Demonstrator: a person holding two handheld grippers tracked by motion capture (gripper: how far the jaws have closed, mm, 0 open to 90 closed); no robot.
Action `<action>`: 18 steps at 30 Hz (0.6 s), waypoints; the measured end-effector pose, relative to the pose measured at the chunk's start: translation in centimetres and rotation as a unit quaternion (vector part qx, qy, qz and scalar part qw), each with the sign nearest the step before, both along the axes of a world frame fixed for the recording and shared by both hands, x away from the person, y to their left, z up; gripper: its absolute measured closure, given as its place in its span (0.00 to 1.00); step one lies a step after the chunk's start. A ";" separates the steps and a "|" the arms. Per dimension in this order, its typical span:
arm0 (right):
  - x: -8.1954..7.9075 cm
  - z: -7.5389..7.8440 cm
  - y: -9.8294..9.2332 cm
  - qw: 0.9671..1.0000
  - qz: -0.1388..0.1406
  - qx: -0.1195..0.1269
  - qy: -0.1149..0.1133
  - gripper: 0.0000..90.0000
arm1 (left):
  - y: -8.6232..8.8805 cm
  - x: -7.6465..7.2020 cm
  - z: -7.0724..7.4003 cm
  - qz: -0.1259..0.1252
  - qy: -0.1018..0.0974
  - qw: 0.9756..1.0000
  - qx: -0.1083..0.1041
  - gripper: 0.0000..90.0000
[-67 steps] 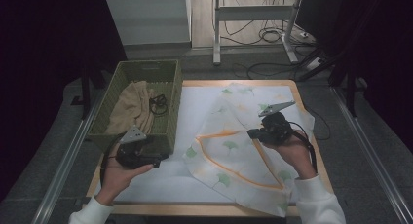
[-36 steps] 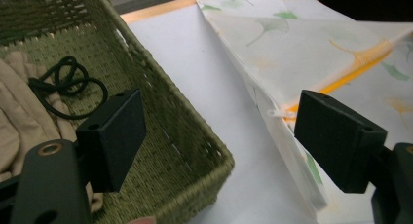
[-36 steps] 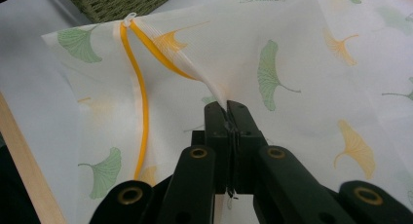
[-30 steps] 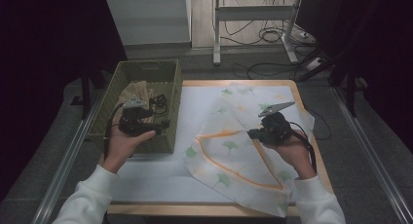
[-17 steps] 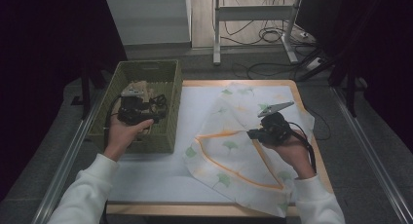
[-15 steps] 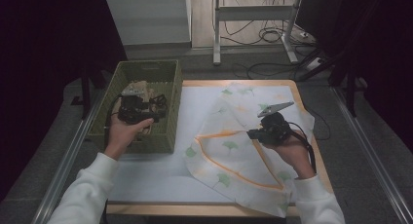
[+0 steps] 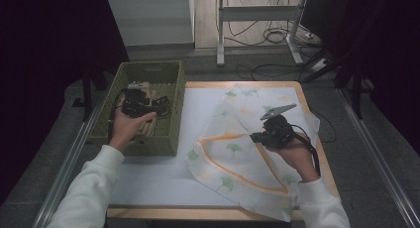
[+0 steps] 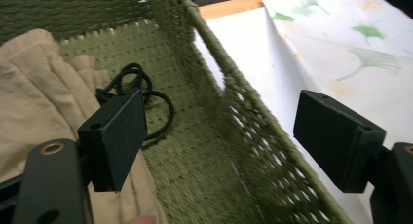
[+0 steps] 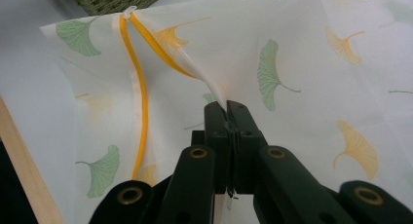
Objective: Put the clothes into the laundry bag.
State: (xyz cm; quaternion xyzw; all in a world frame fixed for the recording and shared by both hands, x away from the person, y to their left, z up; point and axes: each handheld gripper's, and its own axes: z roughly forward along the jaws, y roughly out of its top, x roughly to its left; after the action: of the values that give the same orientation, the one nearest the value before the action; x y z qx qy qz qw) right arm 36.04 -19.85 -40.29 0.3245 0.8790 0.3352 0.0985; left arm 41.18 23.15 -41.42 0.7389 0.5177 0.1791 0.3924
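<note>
Over the basket (image 7: 168, 139) now hangs the left gripper (image 7: 148, 107), carried up from the table's near-left edge, where it sat two seconds back, and further in over the last second. Jaws spread wide with nothing between them: one pad above the beige cloth (image 8: 34, 87) and the coiled black cord (image 8: 146, 95) on the basket floor, the other pad out past the woven wall (image 8: 234, 112), over the white table (image 8: 272, 63). No change at the right gripper (image 7: 258, 137): same spot mid-cloth through every earlier high view, jaws pinched tight on a fold of the ginkgo cloth (image 9: 302, 53).

Spread across the right half of the table (image 7: 163, 183), from the far edge to the near one, with its near corner drooping over the wooden rim. Thin and white, slightly sheer, printed with green and orange ginkgo leaves. Orange piping (image 9: 139, 97) along its hem, tracing a rough triangle in the high view where a flap lies turned over. Lifted at the pinch into a small tented ridge running from the jaws toward a knotted corner (image 9: 127, 12) near the basket. Flat elsewhere, lightly creased.
</note>
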 end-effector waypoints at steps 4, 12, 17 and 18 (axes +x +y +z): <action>0.0 0.0 -0.1 1.000 -0.001 0.000 -0.002 0.97 | 0.3 0.8 -0.5 0.010 0.008 1.000 0.001 0.23; 0.1 -0.2 0.1 1.000 0.001 -0.007 0.002 0.97 | 0.9 2.1 -0.9 0.021 0.021 0.999 0.012 0.23; 0.1 -0.3 0.0 1.000 -0.001 -0.007 0.003 0.97 | 1.2 2.6 -0.8 0.026 0.022 0.999 0.019 0.23; 0.1 -0.3 0.0 1.000 -0.001 -0.007 0.003 0.97 | 1.3 2.7 -0.8 0.028 0.022 0.999 0.017 0.23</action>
State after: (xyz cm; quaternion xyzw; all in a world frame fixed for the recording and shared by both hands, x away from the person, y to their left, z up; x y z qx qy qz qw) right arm 36.16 -19.84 -40.57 0.3258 0.8811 0.3282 0.0989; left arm 43.88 24.41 -42.18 0.7346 0.5431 0.1826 0.3635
